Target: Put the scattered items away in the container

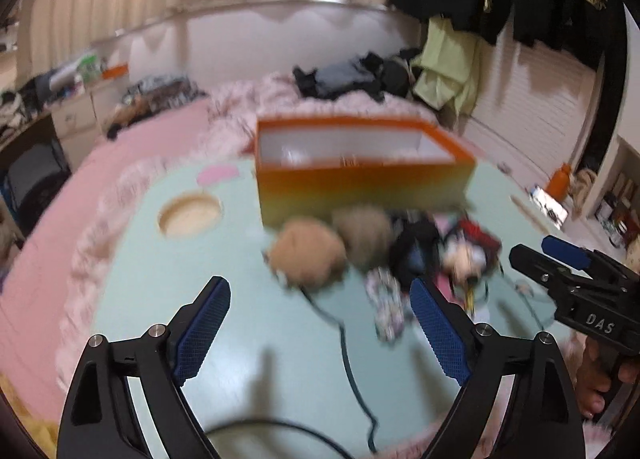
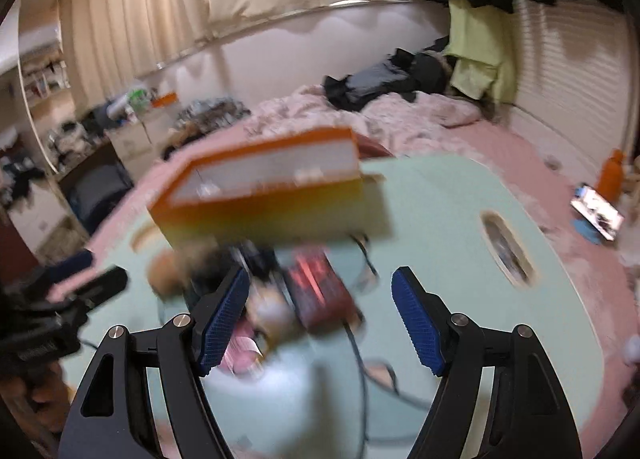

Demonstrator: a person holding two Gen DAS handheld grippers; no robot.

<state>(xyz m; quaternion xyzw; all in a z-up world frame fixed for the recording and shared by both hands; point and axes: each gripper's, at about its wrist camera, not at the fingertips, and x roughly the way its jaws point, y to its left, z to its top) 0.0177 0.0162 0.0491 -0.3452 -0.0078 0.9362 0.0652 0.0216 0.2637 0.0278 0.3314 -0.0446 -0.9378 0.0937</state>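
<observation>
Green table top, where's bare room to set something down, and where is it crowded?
Free: the green table between the round hole and the left tool, and the stretch right of the orange box toward the other hole. Crowded: the pile of plush toys and cables just in front of the box.

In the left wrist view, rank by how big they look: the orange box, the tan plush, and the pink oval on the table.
1. orange box
2. tan plush
3. pink oval, though it lies farther from the camera
</observation>
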